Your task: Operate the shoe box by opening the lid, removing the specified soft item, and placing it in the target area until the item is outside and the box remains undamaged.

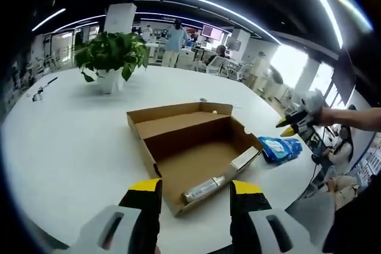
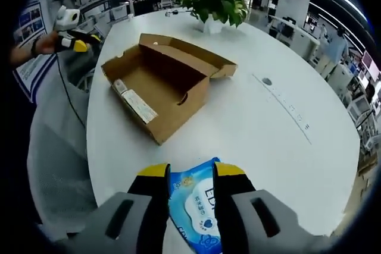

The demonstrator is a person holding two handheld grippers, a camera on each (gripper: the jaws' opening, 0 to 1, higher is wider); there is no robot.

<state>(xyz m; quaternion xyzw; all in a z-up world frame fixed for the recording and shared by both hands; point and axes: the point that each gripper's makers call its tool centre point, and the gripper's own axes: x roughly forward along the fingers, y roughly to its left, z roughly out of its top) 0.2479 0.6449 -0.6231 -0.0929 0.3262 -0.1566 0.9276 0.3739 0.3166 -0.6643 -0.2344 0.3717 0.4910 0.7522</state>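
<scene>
Though open, rigid cardboard shoe box (image 1: 190,159)

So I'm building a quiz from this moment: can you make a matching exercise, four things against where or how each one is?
Things:
1. shoe box
2. blue soft pack
3. potted plant
4. left gripper

States:
A. on the table past the box
B. open, at the box's near edge
C. lid open, on the white table
D. between the right gripper's jaws

Pairs: 1-C, 2-D, 3-A, 4-B
</scene>
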